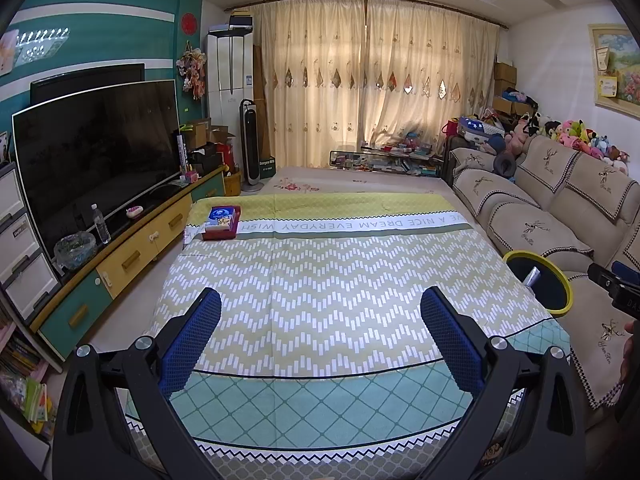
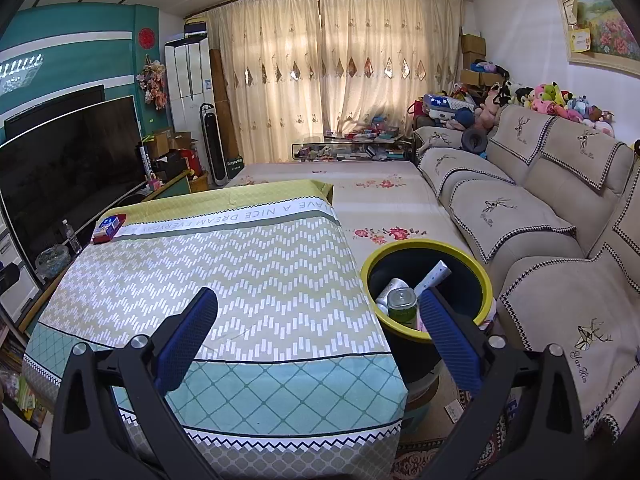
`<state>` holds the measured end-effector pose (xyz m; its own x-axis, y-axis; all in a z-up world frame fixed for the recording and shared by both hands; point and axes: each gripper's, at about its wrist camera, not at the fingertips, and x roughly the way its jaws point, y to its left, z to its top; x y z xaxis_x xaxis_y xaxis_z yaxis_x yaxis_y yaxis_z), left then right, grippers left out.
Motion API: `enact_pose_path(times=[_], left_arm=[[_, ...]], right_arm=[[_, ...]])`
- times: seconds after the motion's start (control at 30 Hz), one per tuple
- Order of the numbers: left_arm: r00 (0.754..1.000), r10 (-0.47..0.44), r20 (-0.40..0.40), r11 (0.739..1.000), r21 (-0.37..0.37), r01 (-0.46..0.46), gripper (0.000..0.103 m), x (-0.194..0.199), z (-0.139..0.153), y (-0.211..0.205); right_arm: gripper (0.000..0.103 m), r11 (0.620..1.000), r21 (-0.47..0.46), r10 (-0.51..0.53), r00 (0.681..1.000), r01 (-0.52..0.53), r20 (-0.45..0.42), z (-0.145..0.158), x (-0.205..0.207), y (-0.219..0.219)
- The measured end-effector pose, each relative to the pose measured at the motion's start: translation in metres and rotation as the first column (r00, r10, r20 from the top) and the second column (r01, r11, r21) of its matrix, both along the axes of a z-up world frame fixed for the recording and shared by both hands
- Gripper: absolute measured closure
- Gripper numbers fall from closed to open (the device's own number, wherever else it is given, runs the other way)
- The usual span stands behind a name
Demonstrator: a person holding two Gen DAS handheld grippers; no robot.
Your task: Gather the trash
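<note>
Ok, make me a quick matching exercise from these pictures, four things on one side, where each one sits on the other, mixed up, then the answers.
Things:
1. green drink can
2. red and blue tissue box
3. clear plastic water bottle
4. colourful plush toys

Places:
A. on the TV cabinet
B. along the top of the beige sofa
C. inside the yellow-rimmed black bin
D. far corner of the patterned tablecloth

Pairs: 1-C, 2-D, 3-A, 4-B

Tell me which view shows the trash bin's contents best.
The right wrist view: it looks down into the yellow-rimmed bin, showing cans and a tube. The left wrist view catches only its rim and one silvery piece at the table's edge.
</note>
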<state>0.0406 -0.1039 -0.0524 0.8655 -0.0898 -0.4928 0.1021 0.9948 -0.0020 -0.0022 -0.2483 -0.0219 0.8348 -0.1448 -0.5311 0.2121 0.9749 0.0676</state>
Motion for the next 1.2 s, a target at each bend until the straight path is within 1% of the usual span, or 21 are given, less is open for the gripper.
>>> enact_pose_path(times=[0.43, 0.7, 0.87, 0.97, 1.03, 1.13, 1.2], left_arm=[[1.000, 0.002, -0.003, 1.000, 0.002, -0.002, 0.005, 0.001, -0.002, 0.000], [1.000, 0.003, -0.021, 1.000, 0.005, -0.003, 0.005, 0.004, -0.008, -0.002], [0.999, 0.005, -0.043, 1.000, -0.009, -0.005, 0.005, 0.010, -0.009, -0.001], [0.998, -0.012, -0.062, 0.999, -0.039, 0.009, 0.005, 0.013, -0.011, 0.001], [0.998, -0.030, -0.055, 0.998, -0.054, 0.027, 0.005, 0.015, -0.011, 0.002], [0.998, -0.043, -0.042, 0.998, -0.044, 0.041, 0.005, 0.022, -0.009, 0.001], [0.997, -0.049, -0.051, 0.998, -0.035, 0.047, 0.005, 0.033, -0.009, 0.001]], right_arm=[[0.007, 1.000, 0.001, 0.001, 1.000, -0.001, -0.001, 0.000, 0.000, 0.000], [0.007, 1.000, 0.001, 0.000, 1.000, 0.000, -0.002, 0.000, 0.000, 0.000], [0.007, 1.000, 0.003, 0.001, 1.000, -0.001, -0.004, -0.003, 0.000, -0.001], [0.007, 1.000, 0.006, 0.002, 1.000, -0.002, -0.006, -0.006, -0.001, -0.001], [0.007, 1.000, 0.010, 0.004, 1.000, -0.004, -0.009, -0.007, -0.001, -0.001], [0.007, 1.000, 0.013, 0.015, 1.000, -0.015, -0.017, -0.012, 0.004, 0.001], [0.007, 0.999, 0.018, 0.033, 0.999, -0.032, -0.023, -0.012, 0.017, 0.000]])
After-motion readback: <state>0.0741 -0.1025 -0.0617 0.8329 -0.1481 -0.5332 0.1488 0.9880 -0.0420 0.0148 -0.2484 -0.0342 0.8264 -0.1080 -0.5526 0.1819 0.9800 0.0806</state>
